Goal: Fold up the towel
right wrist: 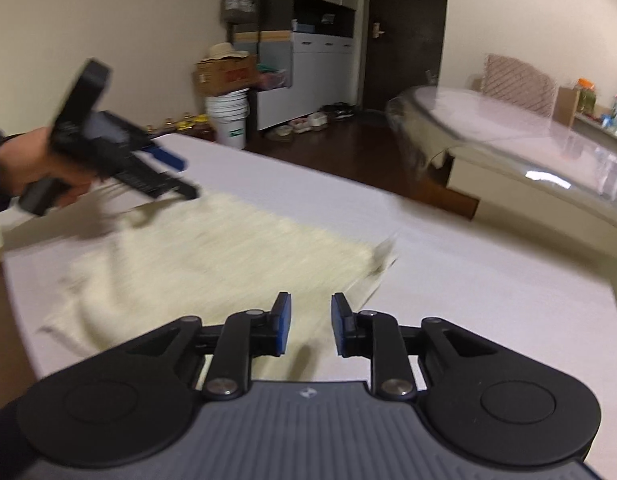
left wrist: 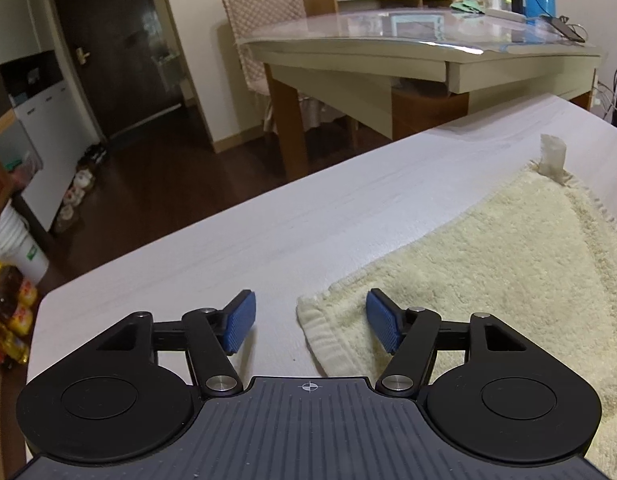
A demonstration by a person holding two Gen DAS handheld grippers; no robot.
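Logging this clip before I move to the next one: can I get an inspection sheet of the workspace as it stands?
Surface: white table, bare around the cloth.
Job's things: cream towel lying on the table, its near-left corner between the left tool's fingers; a tag stands up at its far corner.
Clutter: nothing seen on the work table.
Grippers: left tool open, pads clear of the towel; right tool open, nothing between its pads, over the towel's edge; the right view is blurred.
Cables: charger lead and phone on the dining table behind.
Surroundings: covered chair, dark door, white buckets, shoes on the floor.
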